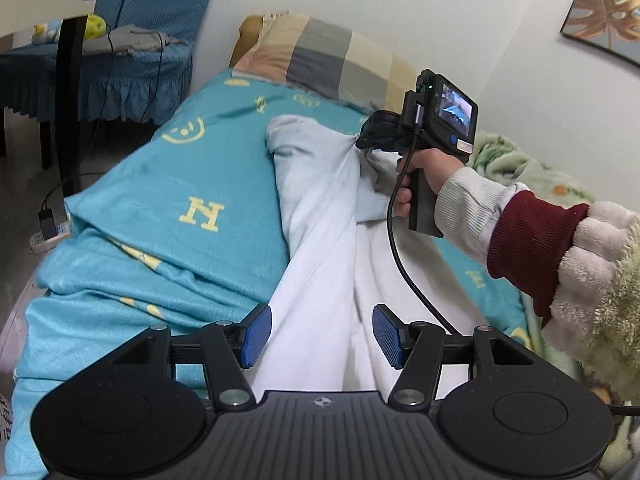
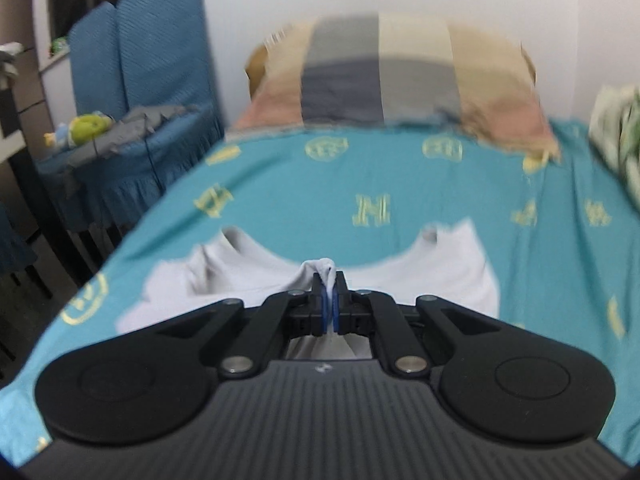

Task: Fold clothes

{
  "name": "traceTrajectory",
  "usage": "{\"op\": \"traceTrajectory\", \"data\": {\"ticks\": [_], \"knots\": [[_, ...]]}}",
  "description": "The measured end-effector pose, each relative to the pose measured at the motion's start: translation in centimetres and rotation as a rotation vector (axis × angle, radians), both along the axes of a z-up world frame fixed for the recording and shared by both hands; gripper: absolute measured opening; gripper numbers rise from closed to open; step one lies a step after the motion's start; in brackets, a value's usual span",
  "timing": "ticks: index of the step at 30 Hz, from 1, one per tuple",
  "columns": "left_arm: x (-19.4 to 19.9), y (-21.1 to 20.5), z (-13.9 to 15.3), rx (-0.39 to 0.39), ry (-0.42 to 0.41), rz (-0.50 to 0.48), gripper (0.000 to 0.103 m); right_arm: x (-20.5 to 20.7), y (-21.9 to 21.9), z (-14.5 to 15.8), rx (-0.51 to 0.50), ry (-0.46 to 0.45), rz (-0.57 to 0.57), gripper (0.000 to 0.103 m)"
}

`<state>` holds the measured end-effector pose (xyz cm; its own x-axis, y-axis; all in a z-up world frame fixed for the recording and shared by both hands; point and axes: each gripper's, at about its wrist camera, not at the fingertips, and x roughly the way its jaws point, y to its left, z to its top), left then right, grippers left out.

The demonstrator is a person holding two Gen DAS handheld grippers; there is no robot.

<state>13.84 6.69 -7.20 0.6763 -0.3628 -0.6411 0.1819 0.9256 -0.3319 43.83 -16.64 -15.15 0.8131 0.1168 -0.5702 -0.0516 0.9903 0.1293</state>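
Observation:
A white garment (image 1: 320,216) lies stretched along a bed with a teal sheet (image 1: 192,184). My left gripper (image 1: 320,334) is open, its blue pads (image 1: 256,336) on either side of the garment's near end, not closed on it. My right gripper (image 1: 366,138), held in a hand, is at the garment's far end and lifts a pinch of cloth there. In the right wrist view the right gripper (image 2: 330,304) is shut on a bunched fold of the white garment (image 2: 240,276), which spreads over the teal sheet (image 2: 400,184) below.
A striped pillow (image 1: 320,52) lies at the head of the bed against the white wall. A blue-covered chair (image 1: 132,56) with a toy stands left of the bed. A green fleece blanket (image 1: 520,168) lies on the right. A power strip (image 1: 48,236) sits on the floor.

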Motion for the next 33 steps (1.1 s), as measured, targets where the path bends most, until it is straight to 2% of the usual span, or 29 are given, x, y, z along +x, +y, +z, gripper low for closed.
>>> {"op": "traceTrajectory", "data": {"ticks": [3, 7, 9, 12, 15, 20, 24, 27, 31, 33], "knots": [[0.6, -0.2, -0.8, 0.018, 0.018, -0.001, 0.059, -0.4, -0.5, -1.4, 0.079, 0.01, 0.001, 0.008], [1.3, 0.1, -1.4, 0.014, 0.035, 0.001, 0.059, -2.5, -1.6, -0.2, 0.164, 0.023, 0.003, 0.013], [1.3, 0.1, -1.3, 0.015, 0.032, 0.0, 0.059, -4.6, -2.1, 1.3, 0.186, 0.007, 0.005, 0.032], [0.9, -0.1, -1.1, 0.02, 0.025, -0.006, 0.059, -9.1, -2.7, 3.9, 0.219, -0.014, 0.022, 0.053], [0.3, -0.5, -0.7, 0.025, 0.018, -0.015, 0.059, -14.9, -3.1, 6.7, 0.228, -0.045, 0.04, 0.061], [-1.0, -1.1, 0.6, 0.056, -0.014, -0.018, 0.059, -25.0, -4.1, 10.3, 0.246, -0.048, 0.039, 0.061], [-2.1, -1.3, 1.6, 0.076, -0.033, -0.008, 0.059, -32.5, -4.7, 11.8, 0.235, -0.031, 0.033, 0.061], [-3.2, -1.9, 2.5, 0.107, -0.056, -0.017, 0.059, -37.1, -4.6, 12.1, 0.19, -0.018, 0.048, 0.062], [-4.2, -2.7, 3.2, 0.132, -0.071, -0.033, 0.059, -41.0, -4.7, 11.6, 0.142, -0.013, 0.053, 0.062], [-4.7, -3.0, 3.3, 0.134, -0.067, -0.04, 0.059, -42.2, -5.0, 10.8, 0.16, -0.016, 0.068, 0.065]]}}
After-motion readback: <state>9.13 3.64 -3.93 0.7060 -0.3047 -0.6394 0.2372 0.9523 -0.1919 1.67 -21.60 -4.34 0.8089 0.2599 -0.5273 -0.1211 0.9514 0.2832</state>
